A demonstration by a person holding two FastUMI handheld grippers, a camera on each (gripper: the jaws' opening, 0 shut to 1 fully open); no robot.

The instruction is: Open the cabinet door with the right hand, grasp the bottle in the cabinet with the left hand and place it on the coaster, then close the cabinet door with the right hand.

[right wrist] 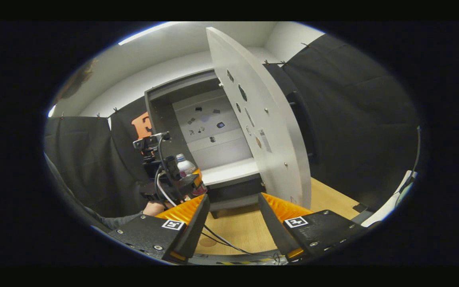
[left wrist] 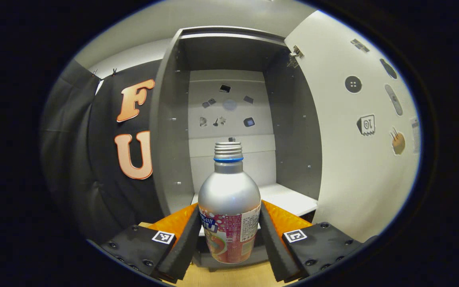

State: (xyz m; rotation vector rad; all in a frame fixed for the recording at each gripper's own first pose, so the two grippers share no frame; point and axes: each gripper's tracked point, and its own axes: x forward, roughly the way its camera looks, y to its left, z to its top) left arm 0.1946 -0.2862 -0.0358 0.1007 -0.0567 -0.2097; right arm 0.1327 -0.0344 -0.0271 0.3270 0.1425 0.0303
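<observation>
Left tool [left wrist: 229, 235] clamped on the bottle [left wrist: 229, 199], both fingers pressing the labelled lower body, bottle upright and held out in front of the open cabinet [left wrist: 229, 119], clear of the shelf [left wrist: 289, 199]. Right tool [right wrist: 233, 223] spread apart, gripping nothing, hanging above the counter [right wrist: 325, 195] near the door [right wrist: 261, 119].

Likely trouble: smooth rounded metal, gripped low, so could tip or slide between the fingers if swung fast. Could also clip the door, swung wide on the bottle's right in the left gripper view, or the shelf lip just behind. Cables [right wrist: 221, 239] trailing over the counter, seen in the right gripper view, might snag or upset the bottle on setting down.

Open room: toward the person and downward over the wood. Tight on the door side. Pale round mark [right wrist: 207, 242] on the counter possibly the coaster; cannot tell for sure.
</observation>
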